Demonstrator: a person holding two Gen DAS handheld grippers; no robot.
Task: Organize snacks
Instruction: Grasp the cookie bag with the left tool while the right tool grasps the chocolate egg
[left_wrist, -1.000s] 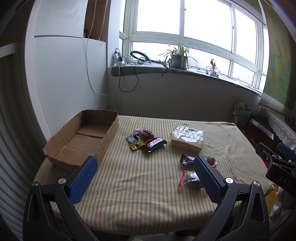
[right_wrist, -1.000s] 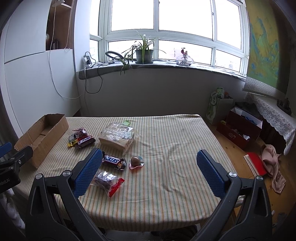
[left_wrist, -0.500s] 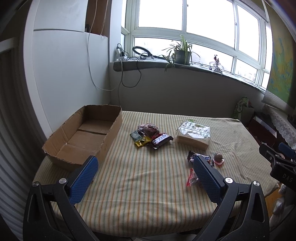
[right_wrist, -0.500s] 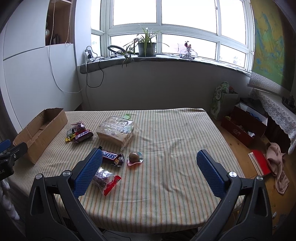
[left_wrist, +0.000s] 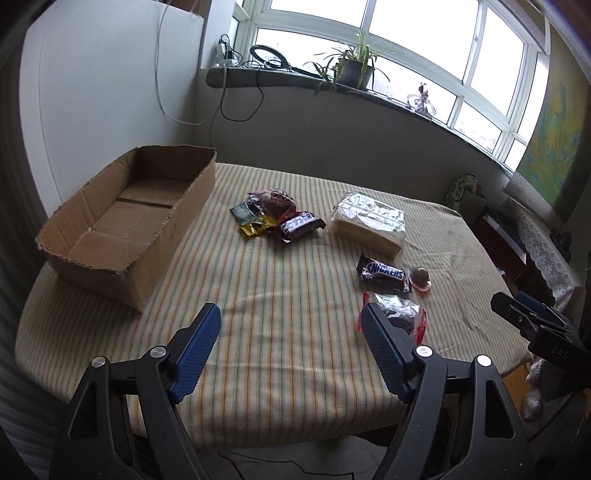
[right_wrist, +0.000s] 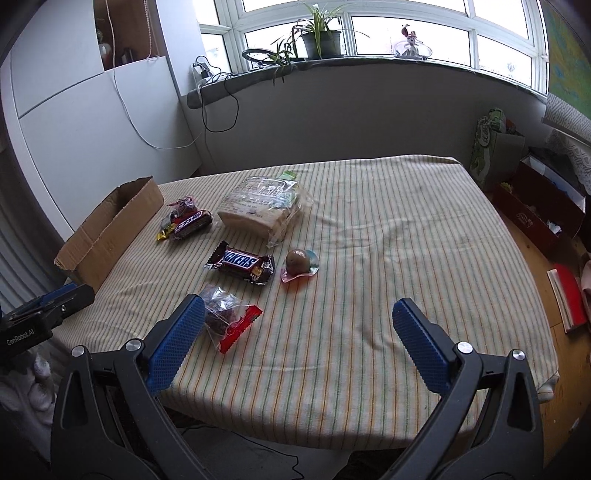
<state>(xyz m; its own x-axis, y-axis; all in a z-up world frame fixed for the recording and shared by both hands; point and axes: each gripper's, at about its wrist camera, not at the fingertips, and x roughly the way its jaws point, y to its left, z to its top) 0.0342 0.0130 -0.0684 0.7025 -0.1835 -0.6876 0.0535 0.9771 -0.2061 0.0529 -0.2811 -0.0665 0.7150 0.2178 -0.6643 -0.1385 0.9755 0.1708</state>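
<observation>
An empty cardboard box stands at the table's left edge and also shows in the right wrist view. Snacks lie on the striped cloth: a pile of small packets, a clear bag of biscuits, a Snickers bar, a round chocolate on a pink wrapper and a clear bag with a red strip. The Snickers bar and red-strip bag show in the right wrist view too. My left gripper and right gripper are open and empty above the near edge.
A windowsill with a potted plant, cables and a ring light runs behind the table. A white cabinet stands left of the box. Boxes and a red book lie on the floor at the right.
Both grippers have moved forward and tilted down toward the table, so the snacks and box appear nearer and larger. Both stay open. Nothing on the table has moved.
</observation>
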